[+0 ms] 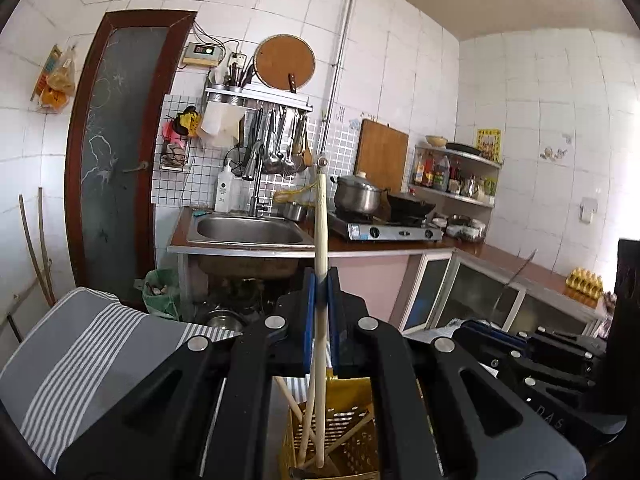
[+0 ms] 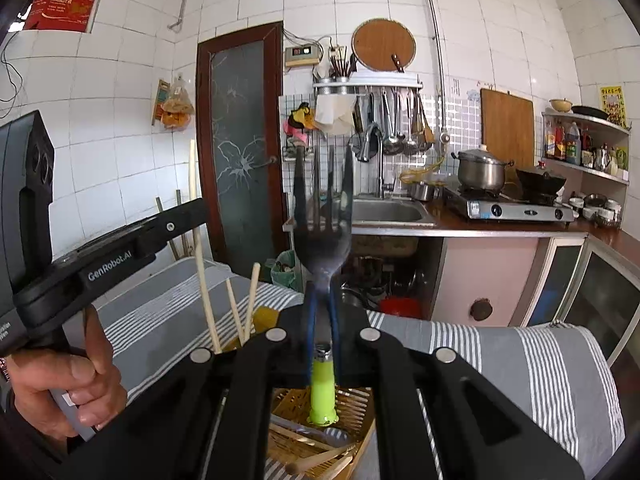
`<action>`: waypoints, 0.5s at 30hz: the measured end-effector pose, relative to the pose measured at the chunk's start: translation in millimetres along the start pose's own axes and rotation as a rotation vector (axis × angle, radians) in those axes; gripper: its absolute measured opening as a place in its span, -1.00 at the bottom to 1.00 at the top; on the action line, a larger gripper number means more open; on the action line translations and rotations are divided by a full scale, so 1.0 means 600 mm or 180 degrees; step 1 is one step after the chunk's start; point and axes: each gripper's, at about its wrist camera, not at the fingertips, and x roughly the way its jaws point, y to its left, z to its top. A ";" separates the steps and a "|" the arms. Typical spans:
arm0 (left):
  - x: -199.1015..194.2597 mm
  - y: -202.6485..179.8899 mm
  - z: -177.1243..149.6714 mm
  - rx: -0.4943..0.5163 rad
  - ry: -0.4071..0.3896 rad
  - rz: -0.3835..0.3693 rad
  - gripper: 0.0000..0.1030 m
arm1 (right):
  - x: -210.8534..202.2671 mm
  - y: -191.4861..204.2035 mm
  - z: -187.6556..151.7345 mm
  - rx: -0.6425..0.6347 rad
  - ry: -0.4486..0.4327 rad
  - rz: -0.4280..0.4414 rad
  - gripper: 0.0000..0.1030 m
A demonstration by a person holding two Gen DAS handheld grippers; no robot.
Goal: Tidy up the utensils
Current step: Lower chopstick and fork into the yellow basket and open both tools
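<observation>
Fork (image 2: pixel 324 216), green handle, stands upright in the right gripper (image 2: pixel 323 320), prongs up, handle end pointing down at the woven tray (image 2: pixel 352 404) directly below. Long axis near vertical, so the drop is straight down, no reach needed. Pads sit against the fork neck; grip looks light, jaws only a crack apart.

Left gripper (image 1: pixel 321 292) is clenched on a pale chopstick (image 1: pixel 320 220), also upright, its lower end already inside the yellow slotted holder (image 1: pixel 332 432) w/ other chopsticks. Holder lies right under that gripper.

Both containers sit on a grey striped cloth (image 2: pixel 520 360), holder to the left of the tray. A hand (image 2: pixel 60 384) holds the left tool's grip.

Kitchen sink (image 1: pixel 248 232) & stove (image 1: pixel 392 228) well beyond.
</observation>
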 end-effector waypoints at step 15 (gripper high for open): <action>-0.023 0.002 0.016 -0.0042 -0.0119 0.0001 -0.28 | -0.046 -0.029 0.021 0.0167 -0.0286 -0.0072 -0.27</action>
